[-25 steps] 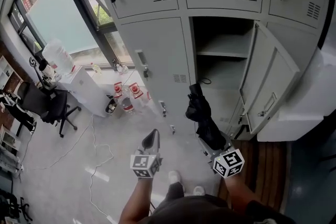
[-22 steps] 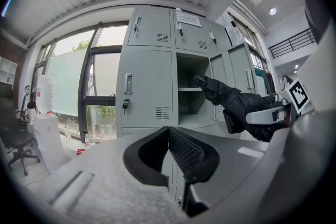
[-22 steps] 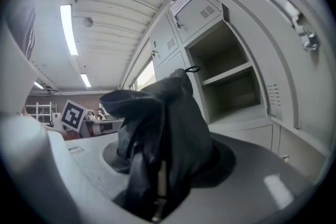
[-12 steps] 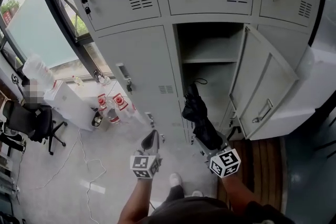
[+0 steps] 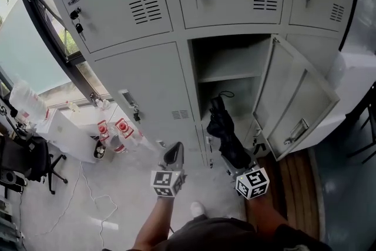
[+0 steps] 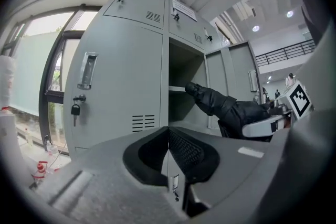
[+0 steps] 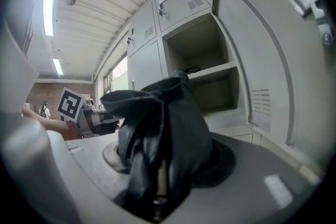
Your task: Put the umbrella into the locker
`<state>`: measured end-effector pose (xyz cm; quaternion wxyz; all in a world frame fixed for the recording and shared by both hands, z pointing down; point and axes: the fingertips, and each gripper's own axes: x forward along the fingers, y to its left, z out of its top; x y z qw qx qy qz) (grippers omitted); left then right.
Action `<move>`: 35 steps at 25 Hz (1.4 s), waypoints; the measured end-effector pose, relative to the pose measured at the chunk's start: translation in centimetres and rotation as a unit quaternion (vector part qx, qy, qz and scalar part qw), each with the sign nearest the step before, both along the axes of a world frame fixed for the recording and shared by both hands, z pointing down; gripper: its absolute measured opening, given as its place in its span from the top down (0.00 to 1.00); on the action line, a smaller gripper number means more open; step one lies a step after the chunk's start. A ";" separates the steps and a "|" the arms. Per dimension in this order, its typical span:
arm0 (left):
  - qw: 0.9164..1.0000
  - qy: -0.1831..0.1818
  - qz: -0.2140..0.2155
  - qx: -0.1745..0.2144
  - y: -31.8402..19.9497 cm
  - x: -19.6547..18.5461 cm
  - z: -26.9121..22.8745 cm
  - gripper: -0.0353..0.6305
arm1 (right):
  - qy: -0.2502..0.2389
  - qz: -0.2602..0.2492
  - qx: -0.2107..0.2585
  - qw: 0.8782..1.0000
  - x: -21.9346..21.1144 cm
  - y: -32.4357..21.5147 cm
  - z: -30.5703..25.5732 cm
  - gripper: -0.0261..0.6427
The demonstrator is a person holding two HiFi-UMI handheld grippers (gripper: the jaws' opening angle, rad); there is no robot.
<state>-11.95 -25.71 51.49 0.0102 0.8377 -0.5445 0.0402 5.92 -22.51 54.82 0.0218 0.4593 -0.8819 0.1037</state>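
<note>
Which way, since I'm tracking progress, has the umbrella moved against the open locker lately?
Yes: in the head view, the umbrella, in the right gripper, shifted rightward, tip from the left jamb of the open locker to across its opening.

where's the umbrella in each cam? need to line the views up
Head view: umbrella lower centre-right, tip pointing into the open locker.
Left gripper view: right of centre, in front of the open locker.
Right gripper view: fills the centre, clamped in the right tongs.
Shared landmark: the shelf inside the open locker, visible in all three.
</note>
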 end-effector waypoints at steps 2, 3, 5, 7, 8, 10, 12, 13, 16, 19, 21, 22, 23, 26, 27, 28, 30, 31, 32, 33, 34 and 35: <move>1.000 -0.004 0.015 0.000 -1.0 0.1 -0.4 0.94 | 0.007 0.015 -0.005 1.000 -0.1 -0.4 0.3 0.60; 1.000 -0.005 0.023 -0.002 -1.4 0.2 -0.4 0.94 | 0.009 0.022 -0.007 1.000 -0.2 -0.6 0.5 0.60; 0.999 -0.006 0.042 -0.001 -2.2 0.4 0.1 0.94 | 0.012 0.037 -0.011 0.999 -0.3 -1.0 0.9 0.60; 0.998 -0.004 0.062 -0.010 -2.6 0.8 0.7 0.94 | 0.014 0.053 -0.014 0.998 -0.4 -1.3 1.2 0.60; 0.997 -0.002 0.073 -0.019 -2.8 1.1 1.0 0.94 | 0.015 0.061 -0.015 0.998 -0.5 -1.6 1.2 0.60; 0.996 0.002 0.089 -0.029 -3.2 1.4 1.6 0.94 | 0.022 0.076 -0.015 0.997 -0.6 -2.0 1.3 0.60; 0.994 0.013 0.101 -0.025 -3.8 1.8 1.9 0.94 | 0.034 0.091 -0.017 0.995 -0.8 -2.3 1.5 0.60; 0.994 0.018 0.107 -0.022 -4.1 2.1 2.0 0.94 | 0.041 0.099 -0.018 0.994 -0.9 -2.5 1.6 0.60; 0.991 0.030 0.127 -0.023 -4.6 3.1 2.3 0.94 | 0.053 0.127 -0.028 0.990 -0.5 -3.2 1.9 0.60; 0.989 0.034 0.138 -0.042 -4.7 3.7 2.8 0.94 | 0.055 0.150 -0.035 0.987 0.4 -4.0 1.8 0.60; 0.989 0.035 0.136 -0.044 -5.2 3.7 2.9 0.94 | 0.058 0.157 -0.036 0.985 0.9 -4.6 1.7 0.60; 0.990 0.036 0.133 -0.041 -5.5 3.6 2.9 0.94 | 0.060 0.157 -0.036 0.985 1.0 -5.0 1.7 0.60; 0.990 0.036 0.129 -0.037 -6.0 3.6 2.9 0.94 | 0.061 0.156 -0.037 0.985 1.1 -5.4 1.6 0.60; 0.991 0.033 0.123 -0.037 -6.8 3.6 2.9 0.94 | 0.064 0.153 -0.038 0.985 1.5 -6.5 1.5 0.60; 0.991 0.031 0.121 -0.037 -7.0 3.6 3.0 0.94 | 0.062 0.152 -0.041 0.986 1.6 -6.8 1.7 0.60; 0.992 0.029 0.118 -0.038 -7.1 3.6 3.0 0.94 | 0.059 0.152 -0.045 0.986 1.6 -7.0 1.9 0.60; 0.992 0.031 0.113 -0.042 -7.2 3.6 3.0 0.94 | 0.051 0.151 -0.054 0.986 1.8 -7.5 2.1 0.60; 0.992 0.031 0.112 -0.042 -7.3 3.7 3.0 0.94 | 0.049 0.151 -0.056 0.986 1.9 -7.8 2.2 0.60; 0.993 0.031 0.111 -0.039 -7.4 3.8 2.9 0.94 | 0.049 0.150 -0.057 0.986 2.1 -8.1 2.1 0.60; 0.993 0.030 0.109 -0.036 -7.6 3.9 2.8 0.94 | 0.049 0.150 -0.058 0.986 2.3 -8.4 2.1 0.60; 0.993 0.031 0.107 -0.035 -7.6 4.0 2.8 0.94 | 0.050 0.148 -0.059 0.986 2.4 -8.7 2.0 0.60; 0.993 0.031 0.105 -0.037 -7.7 4.1 2.8 0.94 | 0.052 0.147 -0.060 0.986 2.6 -9.0 2.0 0.60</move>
